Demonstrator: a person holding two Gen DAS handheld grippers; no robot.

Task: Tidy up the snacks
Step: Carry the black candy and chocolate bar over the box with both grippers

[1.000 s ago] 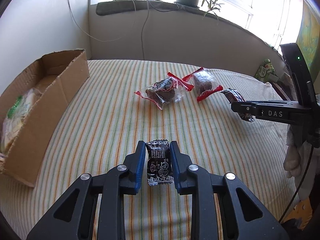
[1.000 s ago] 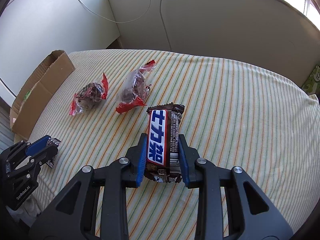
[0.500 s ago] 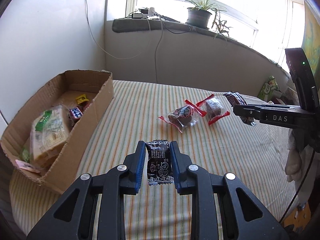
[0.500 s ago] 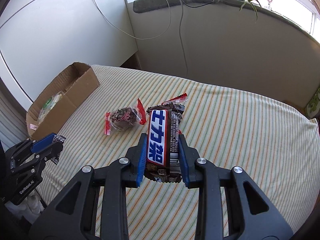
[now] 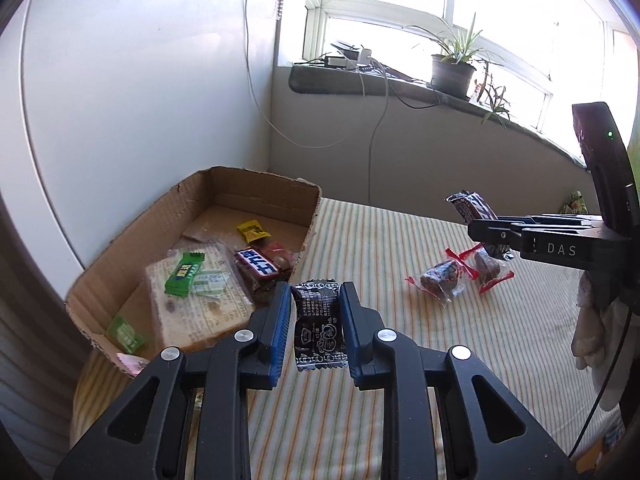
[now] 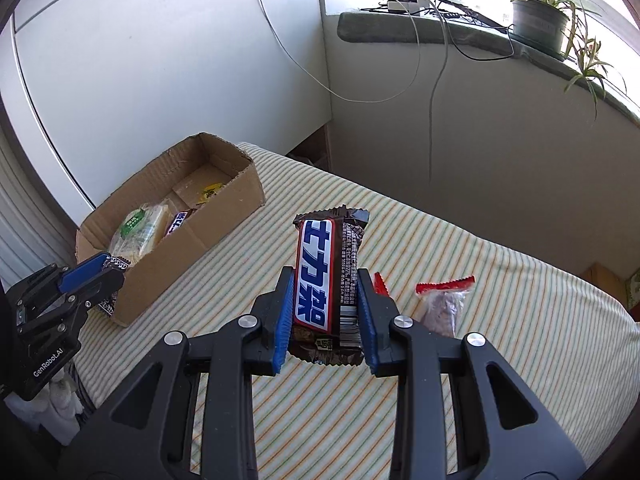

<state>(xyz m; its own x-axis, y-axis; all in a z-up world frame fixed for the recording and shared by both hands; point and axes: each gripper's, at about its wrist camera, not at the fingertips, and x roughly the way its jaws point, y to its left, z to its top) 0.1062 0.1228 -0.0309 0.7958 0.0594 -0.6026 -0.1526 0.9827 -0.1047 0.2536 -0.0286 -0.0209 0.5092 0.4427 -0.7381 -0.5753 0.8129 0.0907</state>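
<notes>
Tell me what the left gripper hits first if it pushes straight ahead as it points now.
Probably the near corner of the cardboard box, just beyond the black snack packet held by the left gripper; depth is uncertain.

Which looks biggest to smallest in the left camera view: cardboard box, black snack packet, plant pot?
1. cardboard box
2. black snack packet, though it is held close to the camera in the left gripper, which enlarges it
3. plant pot, far off
</notes>
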